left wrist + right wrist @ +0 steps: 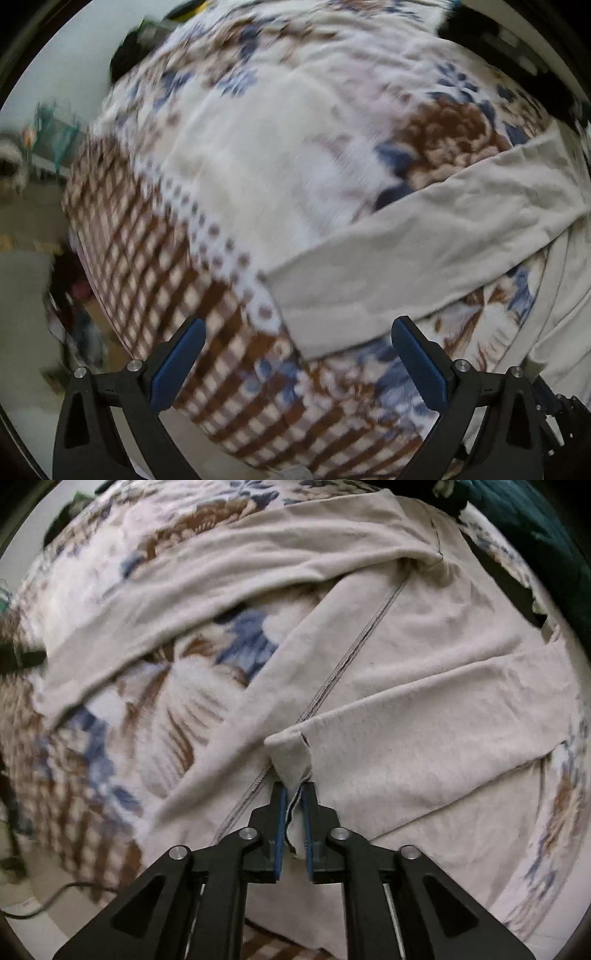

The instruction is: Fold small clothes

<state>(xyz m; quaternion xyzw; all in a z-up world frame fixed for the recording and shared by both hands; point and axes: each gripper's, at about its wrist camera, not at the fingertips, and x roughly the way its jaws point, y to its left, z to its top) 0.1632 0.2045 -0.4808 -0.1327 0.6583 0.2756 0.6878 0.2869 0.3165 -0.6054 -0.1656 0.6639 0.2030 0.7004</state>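
Note:
A beige long-sleeved garment [424, 657] lies spread on a floral and checked blanket [192, 698]. My right gripper [294, 788] is shut on the cuff end of one sleeve [406, 738], which lies across the garment's body. The other sleeve [207, 579] stretches out to the left. In the left wrist view that sleeve [424, 251] lies across the blanket [258, 166], its cuff just ahead of my left gripper [295, 328]. The left gripper is open and empty above the blanket.
The blanket's checked border [147, 258] hangs over the bed edge at the left, with floor and clutter [33, 177] beyond. A dark green cloth [546, 535] lies at the far right. A cable [48, 901] runs on the floor.

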